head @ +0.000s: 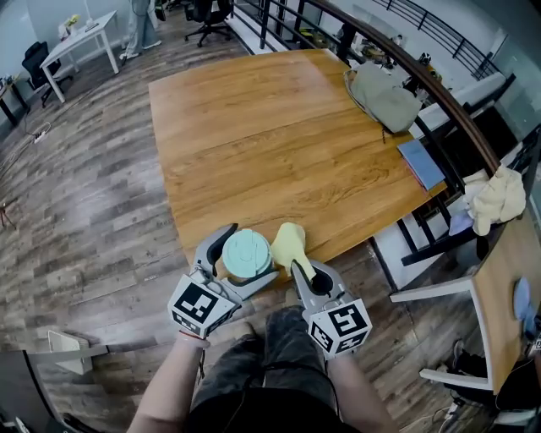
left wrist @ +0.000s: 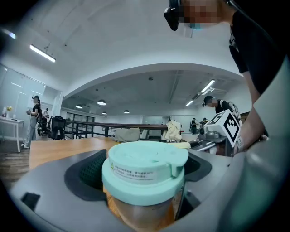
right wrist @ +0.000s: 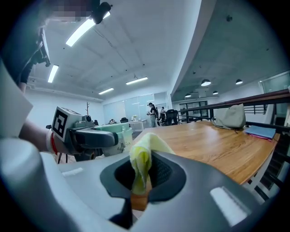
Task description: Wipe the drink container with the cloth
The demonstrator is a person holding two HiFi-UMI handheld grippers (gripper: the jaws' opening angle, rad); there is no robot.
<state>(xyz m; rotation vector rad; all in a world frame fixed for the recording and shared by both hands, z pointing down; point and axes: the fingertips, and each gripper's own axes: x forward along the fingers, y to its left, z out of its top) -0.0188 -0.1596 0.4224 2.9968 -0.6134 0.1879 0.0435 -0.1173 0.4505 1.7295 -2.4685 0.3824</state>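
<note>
Near the table (head: 279, 144) edge, the left gripper (head: 241, 260) grasps the cup (head: 246, 254); beside it, the right gripper (head: 303, 269) pinches the cloth (head: 288, 245).

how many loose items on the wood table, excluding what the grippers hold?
2. A grey bag sits on the right edge toward the far corner, and a flat blue folder lies nearer on the same edge. Something small could be hidden behind the bag.

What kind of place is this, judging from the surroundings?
Probably an open-plan office, perhaps on an upper level: a white desk and black office chairs stand on the wood floor, strip lights hang overhead, and a railing borders the wooden table.
</note>
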